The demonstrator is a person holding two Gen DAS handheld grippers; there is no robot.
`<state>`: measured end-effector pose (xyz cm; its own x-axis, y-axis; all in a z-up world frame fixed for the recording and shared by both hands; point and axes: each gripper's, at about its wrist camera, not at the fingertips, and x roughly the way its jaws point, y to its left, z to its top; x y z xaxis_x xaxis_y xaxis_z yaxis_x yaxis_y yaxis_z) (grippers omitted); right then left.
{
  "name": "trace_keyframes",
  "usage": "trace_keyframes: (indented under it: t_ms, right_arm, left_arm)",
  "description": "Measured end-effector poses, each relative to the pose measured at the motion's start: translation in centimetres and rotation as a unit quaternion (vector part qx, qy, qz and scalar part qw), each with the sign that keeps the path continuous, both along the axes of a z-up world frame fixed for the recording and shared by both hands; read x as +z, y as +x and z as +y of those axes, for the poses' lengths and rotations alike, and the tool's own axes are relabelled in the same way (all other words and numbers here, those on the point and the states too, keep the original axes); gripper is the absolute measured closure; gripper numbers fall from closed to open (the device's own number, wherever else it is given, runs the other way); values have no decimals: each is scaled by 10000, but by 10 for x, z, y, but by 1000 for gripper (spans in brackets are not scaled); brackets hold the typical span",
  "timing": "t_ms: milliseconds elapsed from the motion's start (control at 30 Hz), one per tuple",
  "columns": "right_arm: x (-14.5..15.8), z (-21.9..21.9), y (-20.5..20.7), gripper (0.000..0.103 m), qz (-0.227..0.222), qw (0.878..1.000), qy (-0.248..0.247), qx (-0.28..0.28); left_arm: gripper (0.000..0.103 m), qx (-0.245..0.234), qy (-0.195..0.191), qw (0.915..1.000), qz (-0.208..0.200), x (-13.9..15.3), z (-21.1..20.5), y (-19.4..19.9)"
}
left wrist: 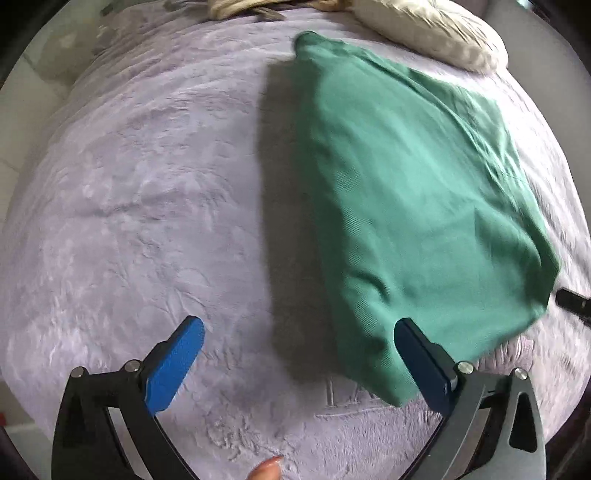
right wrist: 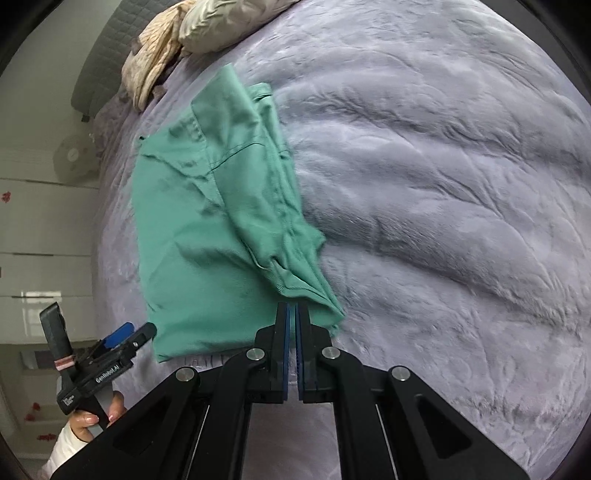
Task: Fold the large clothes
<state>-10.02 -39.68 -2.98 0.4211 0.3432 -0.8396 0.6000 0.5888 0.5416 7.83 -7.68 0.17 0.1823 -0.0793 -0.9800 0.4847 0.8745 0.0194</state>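
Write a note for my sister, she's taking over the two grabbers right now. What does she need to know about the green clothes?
Left gripper: jaws wide open, nothing between them, hanging over the purple blanket at the garment's near edge.
Right gripper: shut on a bunched corner of the green garment.
Where things are: the garment lies on the blanket, already folded over into a narrower stack. Cream pillows sit at the far end of the bed.
Done: at least one fold.
Left: probably lay down the corner the right gripper holds, then fold again and smooth the wrinkles.
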Motion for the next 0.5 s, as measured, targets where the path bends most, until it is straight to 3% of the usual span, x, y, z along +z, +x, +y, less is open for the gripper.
trace_keyframes:
  t_ms: [133, 167, 200, 233, 267, 400, 500]
  right_arm:
    - [1, -8, 11, 94, -86, 9999, 68, -16]
    - [1, -11, 14, 73, -108, 9999, 73, -17]
    - [1, -13, 18, 37, -127, 9999, 42, -26]
    - [2, -16, 21, 24, -207, 9998, -1, -44]
    - [4, -18, 24, 18, -300, 9995, -28, -40]
    - [2, -30, 45, 18, -507, 9986, 47, 133]
    - [-12, -41, 70, 18, -581, 9977, 277, 227]
  left_arm:
    - [0, 216, -254, 9994, 62, 4, 7, 18]
    - [0, 223, -276, 9994, 45, 3, 8, 21]
    - [0, 219, -299, 9993, 40, 2, 7, 24]
    - [0, 212, -321, 9992, 56, 0, 7, 27]
    - [0, 225, -336, 9991, 93, -2, 5, 30]
    - [0, 256, -475, 9980, 344, -20, 2, 44]
    - [0, 264, -924, 9909, 939, -39, 0, 54]
